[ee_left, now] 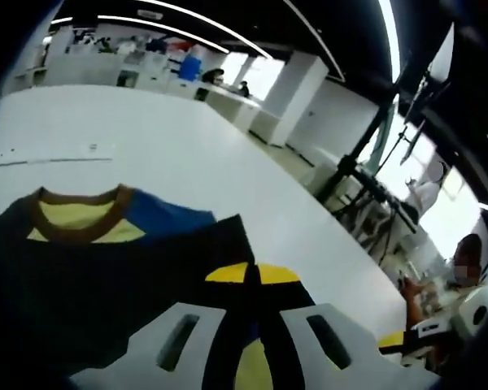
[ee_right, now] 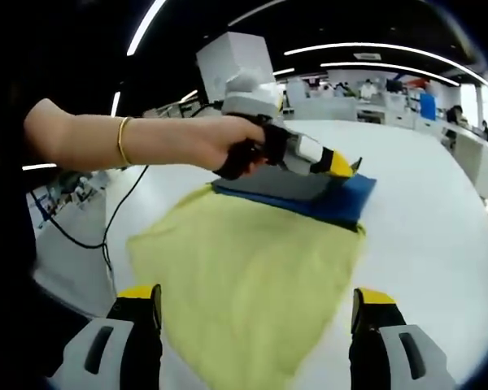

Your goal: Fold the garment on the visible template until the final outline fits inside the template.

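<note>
Garment: we see a yellow knit shirt with a brown-edged neckline, blue shoulder panels and a dark front (ee_left: 106, 260) lying on the white tabletop (ee_left: 187, 146); in the right gripper view it shows as a broad yellow cloth (ee_right: 244, 276) with a blue edge at its far end.
Left gripper (ee_left: 252, 325): its yellow-tipped jaws are pressed nearly together on a dark fold of the shirt; the right gripper view shows it at the blue edge (ee_right: 337, 166), held by a hand with a gold bangle (ee_right: 220, 142).
Right gripper (ee_right: 256, 313): its jaws stand spread wide, either side of the near yellow hem, gripping nothing.
Step in hand: we judge that a fold is being carried from the far end.
Doing it well: we should keep the pinched edge low and taut, so no crease bunches, and bring the right gripper down on the near hem to pin it.
Template: we cannot make out its outline, so we should check the fit before letting go.
</note>
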The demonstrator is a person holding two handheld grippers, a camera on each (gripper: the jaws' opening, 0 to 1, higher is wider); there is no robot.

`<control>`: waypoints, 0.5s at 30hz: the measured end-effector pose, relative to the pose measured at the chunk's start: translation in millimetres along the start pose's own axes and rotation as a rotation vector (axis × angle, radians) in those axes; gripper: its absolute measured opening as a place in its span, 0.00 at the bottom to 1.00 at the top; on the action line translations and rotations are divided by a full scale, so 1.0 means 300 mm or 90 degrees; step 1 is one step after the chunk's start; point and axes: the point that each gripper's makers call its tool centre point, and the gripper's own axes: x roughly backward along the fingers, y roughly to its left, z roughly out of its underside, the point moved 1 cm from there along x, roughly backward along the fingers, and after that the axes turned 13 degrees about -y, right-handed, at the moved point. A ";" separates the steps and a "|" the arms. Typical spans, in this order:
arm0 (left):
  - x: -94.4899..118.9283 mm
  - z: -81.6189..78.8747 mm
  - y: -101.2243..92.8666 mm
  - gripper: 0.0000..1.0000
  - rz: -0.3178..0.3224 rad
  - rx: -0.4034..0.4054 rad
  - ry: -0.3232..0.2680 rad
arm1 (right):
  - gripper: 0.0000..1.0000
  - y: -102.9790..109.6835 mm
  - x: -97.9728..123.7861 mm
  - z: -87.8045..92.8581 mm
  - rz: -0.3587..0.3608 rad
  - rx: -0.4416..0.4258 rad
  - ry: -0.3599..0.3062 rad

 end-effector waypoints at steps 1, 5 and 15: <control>-0.002 0.006 -0.001 0.02 0.001 0.000 0.002 | 0.96 -0.001 -0.002 -0.002 0.001 0.000 -0.001; 0.002 0.007 -0.030 0.10 0.036 -0.044 -0.003 | 0.97 -0.002 -0.010 -0.007 0.001 -0.001 -0.007; 0.078 -0.047 -0.048 0.47 0.075 -0.128 -0.033 | 0.99 0.018 -0.015 -0.015 -0.027 0.013 0.002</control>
